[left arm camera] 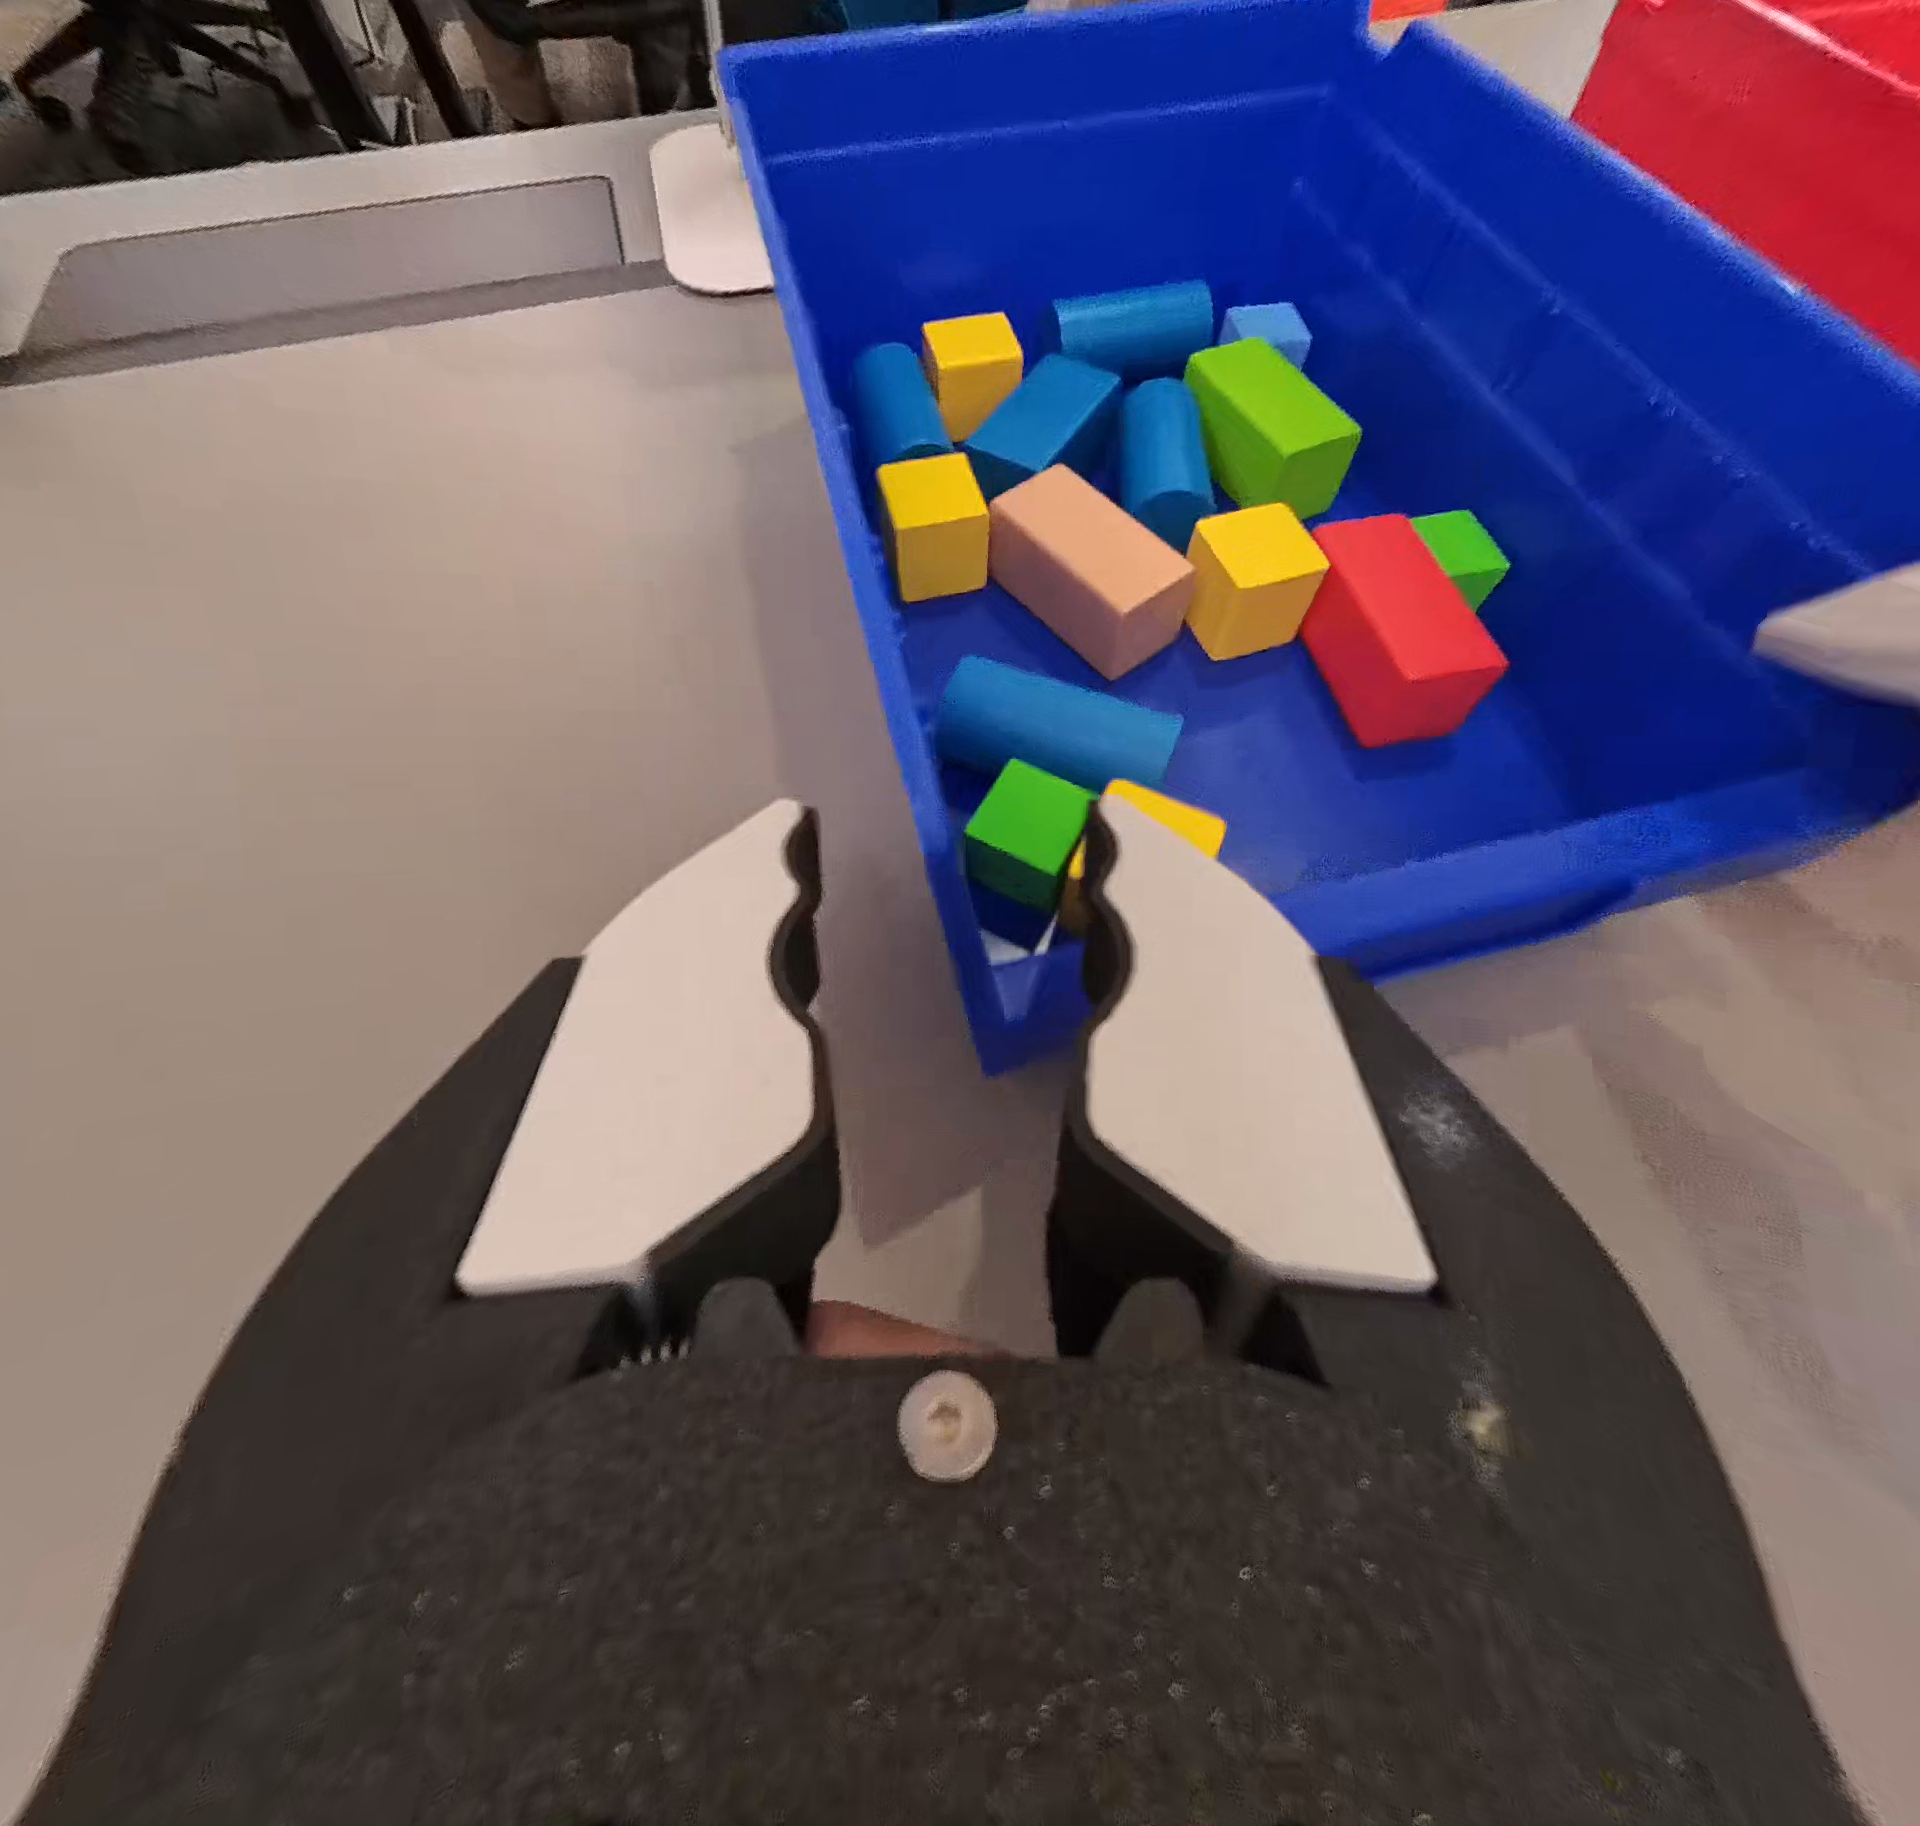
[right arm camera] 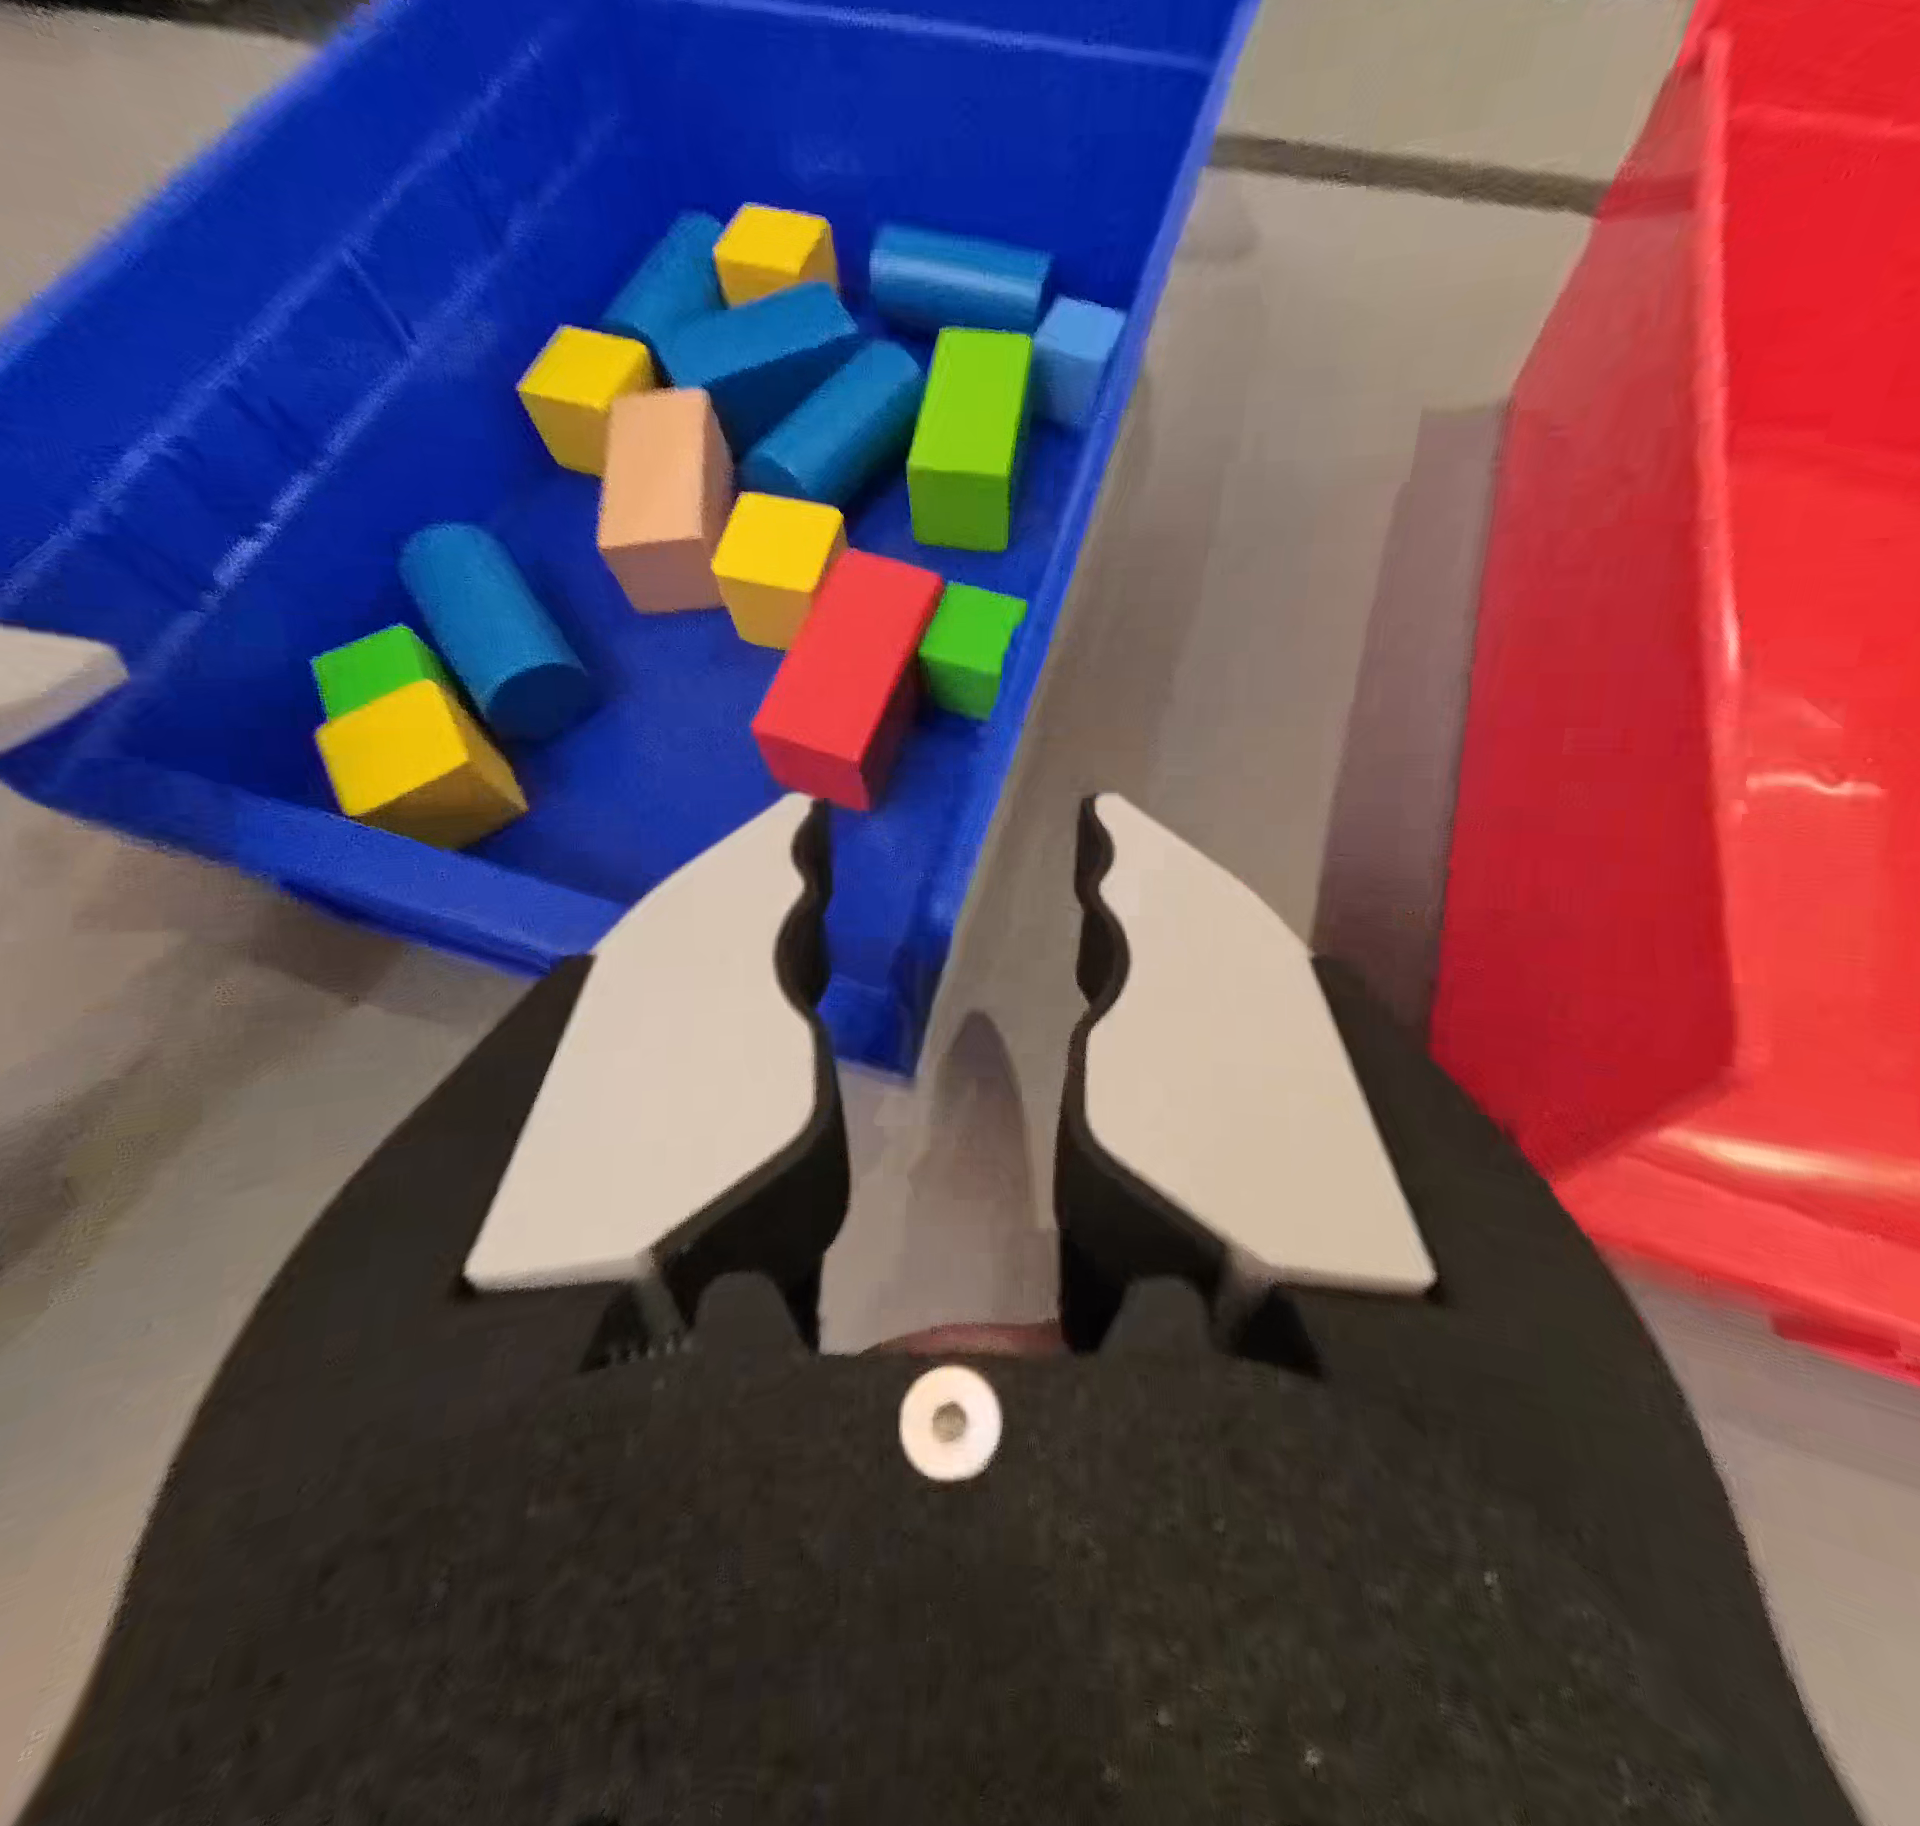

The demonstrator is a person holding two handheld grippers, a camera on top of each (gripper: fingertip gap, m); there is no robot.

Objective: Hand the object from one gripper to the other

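Grey counter [left arm camera: 364,633] underneath everything, pale and matte. Red bin [right arm camera: 1683,633] to the right of the blue bin [left arm camera: 1039,166], near it but apart, a strip of counter between them. Inside the blue bin, a loose heap of wooden blocks, none gripped: red block [right arm camera: 847,675] touching a small green cube [right arm camera: 971,649] by the right wall; tan block [right arm camera: 665,498] wedged among yellow cubes [right arm camera: 774,566]; tall green block [right arm camera: 966,436] beside a pale blue one [right arm camera: 1075,358]; several blue cylinders [right arm camera: 494,628] lying flat; near the front wall, a yellow block [right arm camera: 416,763] leaning on another green cube [right arm camera: 369,664]. Left tool [left arm camera: 951,841] above the bin's near left corner, fingers parted moderately, nothing between them. Right tool [right arm camera: 951,820] above the near right corner, parted about the same, likewise empty. Grey tip of each tool just visible at the edge of the other's view.
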